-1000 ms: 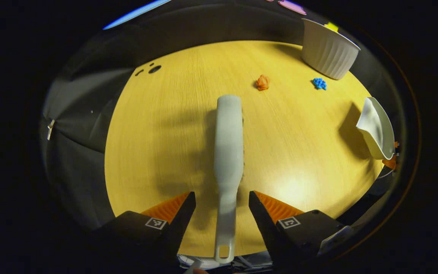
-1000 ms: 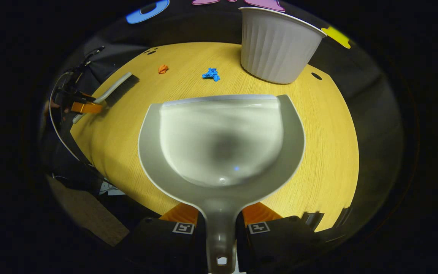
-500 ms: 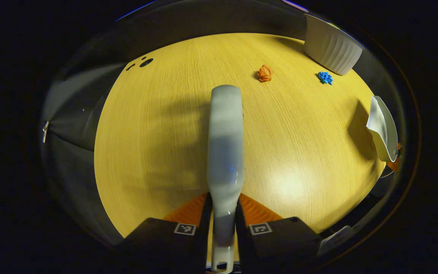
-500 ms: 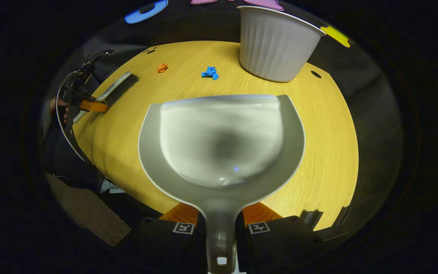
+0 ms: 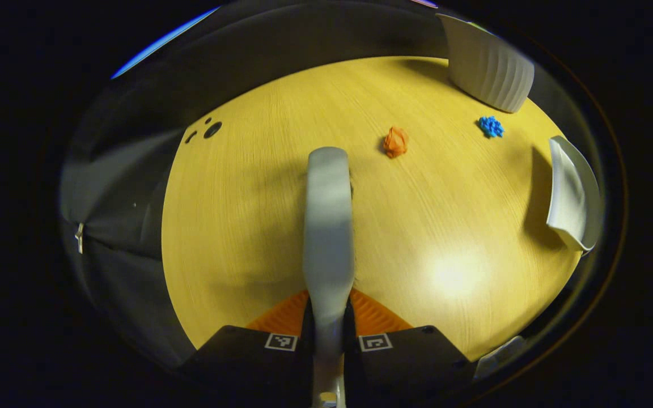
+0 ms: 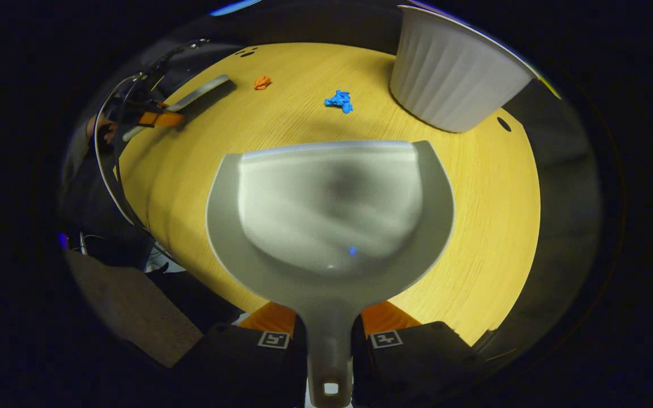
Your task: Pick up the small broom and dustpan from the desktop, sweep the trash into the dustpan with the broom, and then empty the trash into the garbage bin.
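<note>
**Both tools in hand, sweeping comes next**

My left gripper is clamped on the broom handle at bottom centre; its long axis runs up-frame toward the orange scrap.

My right gripper pinches the dustpan handle, mouth facing up-frame toward the blue scrap and the bin at upper right. Next I would lower both.

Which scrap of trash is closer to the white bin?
The blue scrap is closer to the white bin; the orange scrap lies farther away, nearer the broom.
</note>
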Demonstrator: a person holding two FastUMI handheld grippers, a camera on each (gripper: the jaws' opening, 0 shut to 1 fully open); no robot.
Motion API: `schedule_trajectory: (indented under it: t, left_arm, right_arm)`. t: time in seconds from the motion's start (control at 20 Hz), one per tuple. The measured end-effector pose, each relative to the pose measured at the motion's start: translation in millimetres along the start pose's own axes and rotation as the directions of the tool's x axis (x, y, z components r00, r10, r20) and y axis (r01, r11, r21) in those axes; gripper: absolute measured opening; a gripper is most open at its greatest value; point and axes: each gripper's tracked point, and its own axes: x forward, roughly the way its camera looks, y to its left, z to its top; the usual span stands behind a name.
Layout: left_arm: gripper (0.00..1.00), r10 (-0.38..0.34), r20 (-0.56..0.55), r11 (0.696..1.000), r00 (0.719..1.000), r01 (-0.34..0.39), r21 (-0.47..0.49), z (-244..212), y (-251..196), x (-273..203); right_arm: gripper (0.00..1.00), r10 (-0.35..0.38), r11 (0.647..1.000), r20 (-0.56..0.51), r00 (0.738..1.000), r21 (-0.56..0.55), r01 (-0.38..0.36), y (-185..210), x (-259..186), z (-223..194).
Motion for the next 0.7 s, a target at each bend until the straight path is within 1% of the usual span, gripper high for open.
schedule_trajectory:
  t: [0.15,0.35,0.4,0.45,0.5,0.55,0.6,0.65,0.7]
  left_arm:
    - [0.25,0.006,0.012,0.999,1.000,-0.006,0.051,33.7,-4.4,12.3]
    - [0.25,0.014,0.001,0.994,1.000,-0.014,0.106,62.7,-11.9,31.9]
    - [0.25,0.012,0.004,0.993,1.000,-0.012,0.115,69.5,-15.6,33.9]
    - [0.25,0.007,0.010,0.992,1.000,-0.008,0.127,76.0,-20.3,35.4]
    - [0.24,-0.001,0.016,0.990,1.000,-0.001,0.144,82.4,-26.6,35.4]
    - [0.25,-0.016,0.023,0.986,1.000,0.012,0.165,87.8,-35.2,35.3]
    - [0.25,-0.037,0.030,0.982,0.999,0.031,0.186,93.4,-46.6,34.6]
    - [0.25,-0.067,0.036,0.977,0.997,0.058,0.206,98.8,-61.5,33.8]
    - [0.25,-0.097,0.036,0.970,0.995,0.086,0.225,103.0,-77.2,32.9]
  right_arm:
    - [0.36,0.002,0.999,-0.047,0.999,-0.040,-0.004,-5.4,4.6,11.3]
    - [0.36,-0.003,0.997,-0.081,0.997,-0.071,-0.003,-12.2,11.6,23.3]
    - [0.32,-0.001,0.997,-0.083,0.997,-0.075,-0.006,-13.0,13.1,26.1]
    - [0.32,0.000,0.997,-0.084,0.996,-0.079,-0.007,-13.9,14.9,27.4]
    - [0.41,0.000,0.996,-0.087,0.996,-0.084,-0.008,-14.5,16.7,28.9]
    - [0.40,-0.001,0.996,-0.089,0.996,-0.091,-0.007,-16.0,18.8,29.0]
    - [0.36,-0.003,0.995,-0.092,0.996,-0.100,-0.006,-17.4,20.4,29.0]
    - [0.36,-0.003,0.994,-0.095,0.995,-0.107,-0.007,-17.7,20.3,29.2]
    - [0.41,-0.002,0.994,-0.098,0.995,-0.113,-0.009,-19.2,22.0,29.4]
